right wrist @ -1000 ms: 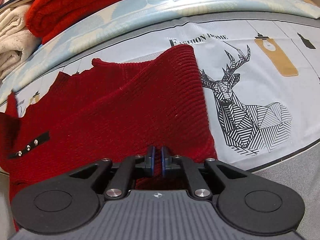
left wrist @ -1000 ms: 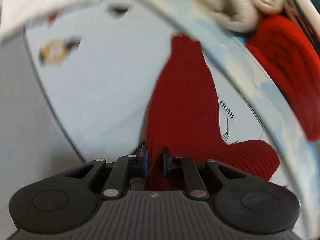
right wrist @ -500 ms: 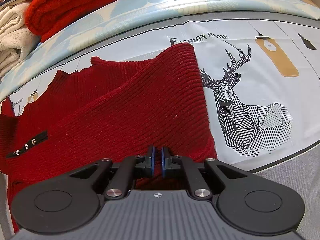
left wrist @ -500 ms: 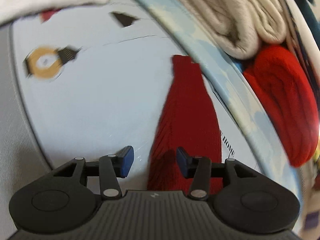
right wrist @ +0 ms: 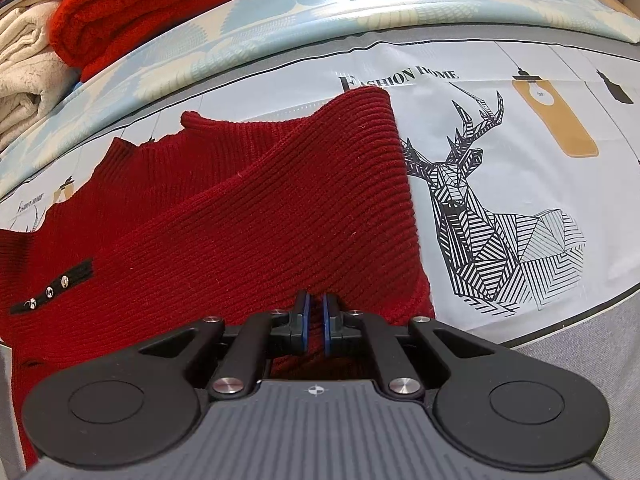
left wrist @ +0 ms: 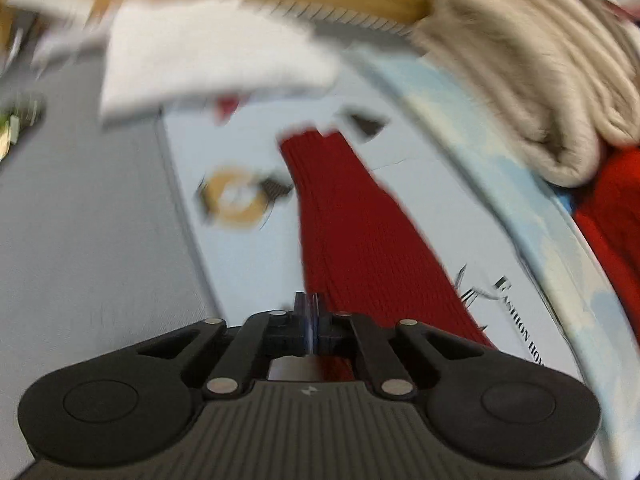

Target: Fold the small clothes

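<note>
Btwn right fingers (right wrist: 315, 314): red sweater (right wrist: 248, 216) hem, pinched.

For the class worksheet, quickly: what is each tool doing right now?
Left tool: closed, nothing visibly held; red sweater lies beside it.
Right tool: closed on the red sweater's edge.

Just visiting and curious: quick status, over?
Right claw clamped on red sweater. Left claw shut, holding nothing, beside the sleeve. Folded stack behind, nothing in the way.
</note>
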The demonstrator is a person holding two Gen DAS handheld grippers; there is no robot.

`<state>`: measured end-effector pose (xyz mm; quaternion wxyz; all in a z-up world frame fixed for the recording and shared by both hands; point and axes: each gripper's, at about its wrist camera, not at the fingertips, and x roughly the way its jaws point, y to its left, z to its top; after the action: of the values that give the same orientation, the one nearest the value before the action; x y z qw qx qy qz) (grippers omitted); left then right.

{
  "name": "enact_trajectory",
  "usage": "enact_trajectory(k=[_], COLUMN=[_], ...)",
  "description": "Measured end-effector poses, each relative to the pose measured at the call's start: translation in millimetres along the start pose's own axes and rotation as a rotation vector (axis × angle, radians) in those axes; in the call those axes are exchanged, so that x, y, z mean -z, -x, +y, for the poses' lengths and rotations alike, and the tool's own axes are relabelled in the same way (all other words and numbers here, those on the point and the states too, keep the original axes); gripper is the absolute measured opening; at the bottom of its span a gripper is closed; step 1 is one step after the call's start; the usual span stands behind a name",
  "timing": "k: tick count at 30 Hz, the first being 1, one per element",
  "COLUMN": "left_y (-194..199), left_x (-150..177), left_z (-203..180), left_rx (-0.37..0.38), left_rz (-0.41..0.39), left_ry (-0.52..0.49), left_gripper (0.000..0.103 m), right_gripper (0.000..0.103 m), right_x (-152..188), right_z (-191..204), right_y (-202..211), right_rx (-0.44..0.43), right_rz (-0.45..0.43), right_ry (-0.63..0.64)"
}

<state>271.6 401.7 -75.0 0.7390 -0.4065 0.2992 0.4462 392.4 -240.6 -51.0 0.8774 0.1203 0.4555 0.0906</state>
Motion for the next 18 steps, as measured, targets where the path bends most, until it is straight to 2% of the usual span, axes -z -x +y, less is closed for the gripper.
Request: enact_trajectory(k=[2, 3, 4, 5, 6, 7, 8, 14, 16, 18], left_y=[-12, -13, -14, -15, -15, -19, -24, -32, -35, -39], left_x=[-1, -4, -8, -12, -15, -19, -23, -31, -34, -37], left_z=[16, 22, 26, 30, 34, 38, 40, 53, 51, 47], left_rx=[0.022, 0.038, 0.048, 0.065, 0.099, 0.142, 0.189, 0.292, 0.313, 0.31], left_rz=[0.069, 0.057, 0.04, 0.021, 0.005, -0.001, 0.008, 0.005, 0.006, -0.003], left_ry=[0.084, 0.117, 0.133, 0.147, 0.167, 0.191, 0.214, 0.299, 0.265, 0.204], left_gripper=[0.011, 0.013, 0.019, 0.035, 0.045, 0.061, 0.068, 0.067, 0.066, 0.057], right_gripper=[0.007, 0.007, 0.007, 0.007, 0.007, 0.007, 0.007, 0.007, 0.007, 0.007], right_x=[0, 0, 1, 1, 0, 0, 0, -1, -1, -1], right_z=[-1, -1, 0, 0, 0, 0, 0, 0, 1, 2], right_y=[0, 1, 1, 1, 1, 1, 1, -1, -2, -3], right_rx=[-0.002, -0.001, 0.0, 0.001, 0.001, 0.001, 0.001, 0.002, 0.006, 0.008], right_rz=[0.0, 0.0, -0.001, -0.001, -0.001, 0.0, 0.0, 0.001, 0.001, 0.0], right_ry=[-0.007, -0.005, -0.002, -0.001, -0.002, -0.002, -0.001, 0.002, 0.004, 0.007])
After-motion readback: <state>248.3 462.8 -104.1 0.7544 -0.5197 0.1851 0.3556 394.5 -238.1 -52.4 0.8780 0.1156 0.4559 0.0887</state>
